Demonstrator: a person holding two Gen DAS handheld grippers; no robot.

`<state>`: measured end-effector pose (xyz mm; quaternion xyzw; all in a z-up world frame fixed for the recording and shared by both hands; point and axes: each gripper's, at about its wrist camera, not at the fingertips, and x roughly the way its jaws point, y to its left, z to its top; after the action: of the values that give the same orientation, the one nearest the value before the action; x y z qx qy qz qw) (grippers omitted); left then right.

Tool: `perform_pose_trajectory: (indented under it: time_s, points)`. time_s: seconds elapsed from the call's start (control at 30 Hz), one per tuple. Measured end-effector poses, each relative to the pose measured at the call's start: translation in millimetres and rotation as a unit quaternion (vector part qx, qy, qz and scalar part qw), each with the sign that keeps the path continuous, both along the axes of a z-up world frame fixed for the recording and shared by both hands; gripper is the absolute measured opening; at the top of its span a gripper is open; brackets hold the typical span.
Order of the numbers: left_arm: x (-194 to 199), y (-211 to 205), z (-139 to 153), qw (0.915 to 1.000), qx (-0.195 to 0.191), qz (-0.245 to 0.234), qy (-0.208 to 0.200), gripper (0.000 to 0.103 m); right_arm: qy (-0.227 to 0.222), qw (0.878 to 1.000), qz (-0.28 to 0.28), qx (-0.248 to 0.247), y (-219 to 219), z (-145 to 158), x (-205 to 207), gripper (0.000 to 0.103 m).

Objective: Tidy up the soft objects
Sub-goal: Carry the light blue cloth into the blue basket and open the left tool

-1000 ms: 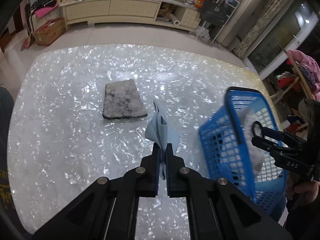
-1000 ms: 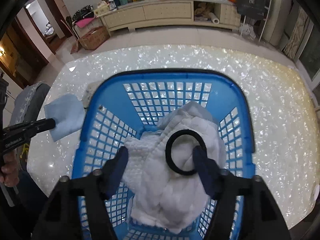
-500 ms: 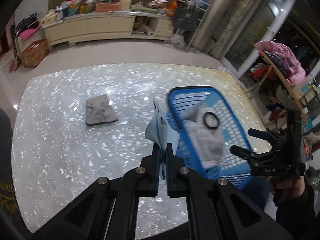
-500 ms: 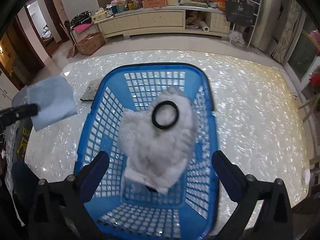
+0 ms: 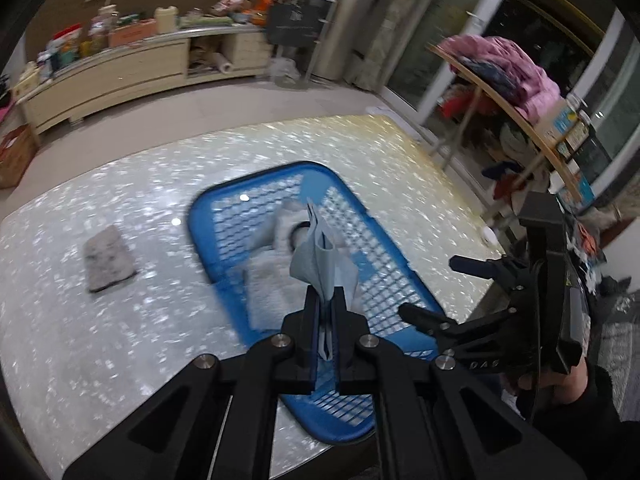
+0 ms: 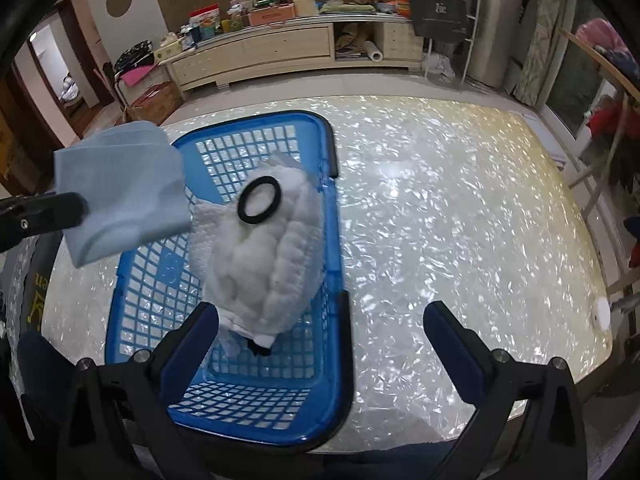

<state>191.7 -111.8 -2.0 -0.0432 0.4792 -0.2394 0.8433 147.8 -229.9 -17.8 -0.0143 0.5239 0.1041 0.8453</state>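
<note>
Your left gripper point(image 5: 325, 300) pinches a thin pale-blue cloth point(image 5: 320, 260) over the blue lattice basket point(image 6: 256, 428). Your right gripper point(image 6: 320, 324) has its jaws spread wide, holding nothing. A fluffy white cloth point(image 6: 260, 268) with a black ring point(image 6: 259, 200) lies inside; a grey rectangular pad point(image 5: 107, 258) rests on the pearly surface point(image 6: 460, 240).

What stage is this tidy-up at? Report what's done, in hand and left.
Done: the white towel with the black ring on it lies in the blue basket, and the right gripper is open and empty. In hand: the left gripper is shut on the blue cloth, held over the basket. Left: the grey cloth lies on the table.
</note>
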Motion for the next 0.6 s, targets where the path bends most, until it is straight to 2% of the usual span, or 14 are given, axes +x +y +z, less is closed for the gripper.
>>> perform_pose_trajectory:
  time_s: [0.17, 0.33, 0.6]
  points:
    - [18, -33, -16, 0.9994, 0.001, -0.032, 0.015, 0.004, 0.005, 1.000, -0.018, 0.006, -14, -10, 4, 0.103]
    - [39, -48, -41, 0.9985, 0.016, -0.038, 0.035, 0.004, 0.012, 0.999, -0.027, 0.017, -19, -19, 10, 0.103]
    - [68, -48, -84, 0.9950, 0.077, -0.015, 0.062, 0.004, 0.019, 0.999, -0.028, 0.035, -17, -26, 18, 0.103]
